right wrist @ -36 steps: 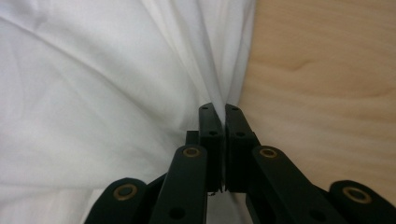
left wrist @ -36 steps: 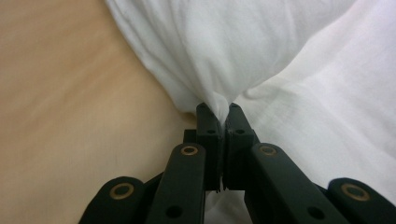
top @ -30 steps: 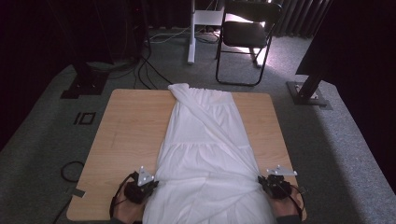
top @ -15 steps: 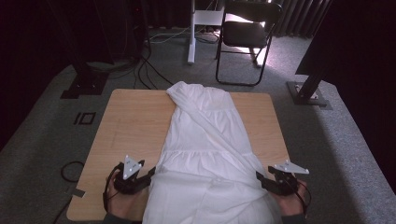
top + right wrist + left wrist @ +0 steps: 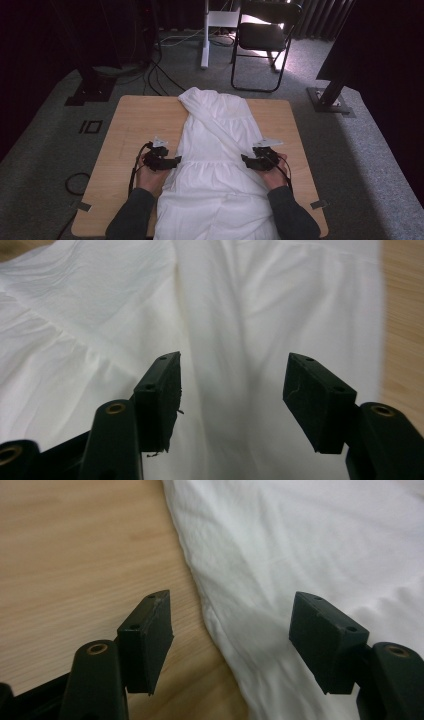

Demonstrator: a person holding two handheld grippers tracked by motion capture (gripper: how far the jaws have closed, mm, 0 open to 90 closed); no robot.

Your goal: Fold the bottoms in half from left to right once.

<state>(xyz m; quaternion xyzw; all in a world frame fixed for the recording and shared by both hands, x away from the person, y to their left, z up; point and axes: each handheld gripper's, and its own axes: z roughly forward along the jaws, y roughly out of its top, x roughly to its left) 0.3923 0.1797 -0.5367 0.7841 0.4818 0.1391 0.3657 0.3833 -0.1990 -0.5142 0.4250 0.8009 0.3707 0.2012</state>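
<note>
Now both tongs, left point(image 5: 176, 161) and right point(image 5: 245, 160), gape released beside the white dress point(image 5: 215, 165)

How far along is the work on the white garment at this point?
Done: the white dress lies lengthwise on the table, one side folded diagonally across its top. In hand: the left hand-held gripper and right hand-held gripper, jaws just opened and empty, sit at its side edges mid-length. Left: apparently folding the rest.
</note>
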